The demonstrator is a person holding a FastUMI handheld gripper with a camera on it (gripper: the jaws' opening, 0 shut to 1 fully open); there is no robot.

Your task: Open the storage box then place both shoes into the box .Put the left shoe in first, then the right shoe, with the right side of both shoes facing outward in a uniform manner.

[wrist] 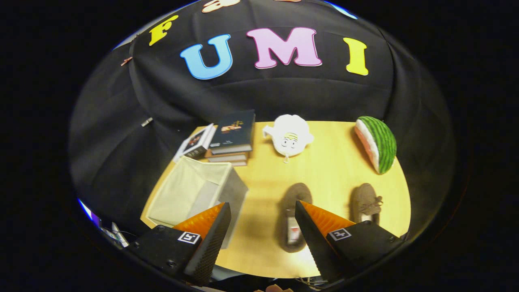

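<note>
We see the storage box (194,190) at the table's left edge, a soft fabric cube with pale lining and grey outer walls, its top open and its inside bare. Our gripper (262,211) hangs above the near part of the table (324,170) with its fingers spread wide and nothing between them; the left finger overlaps the box's near right corner.

The two shoes are brown suede-like moccasins with rounded toes pointing toward the far edge. The left shoe (292,221) lies just beside the right finger, partly covered by it, with a pale insole label showing in its opening. The right shoe (365,202), with a small bow on its top, lies near the table's right edge, well apart from its mate.

Smooth light wood lies bare between box and shoes and across the table's middle.

Along the far edge stand a stack of books (231,138) just behind the box, a white plush toy (289,136) at the middle, and a plush watermelon slice (377,142) by the far right corner.
</note>
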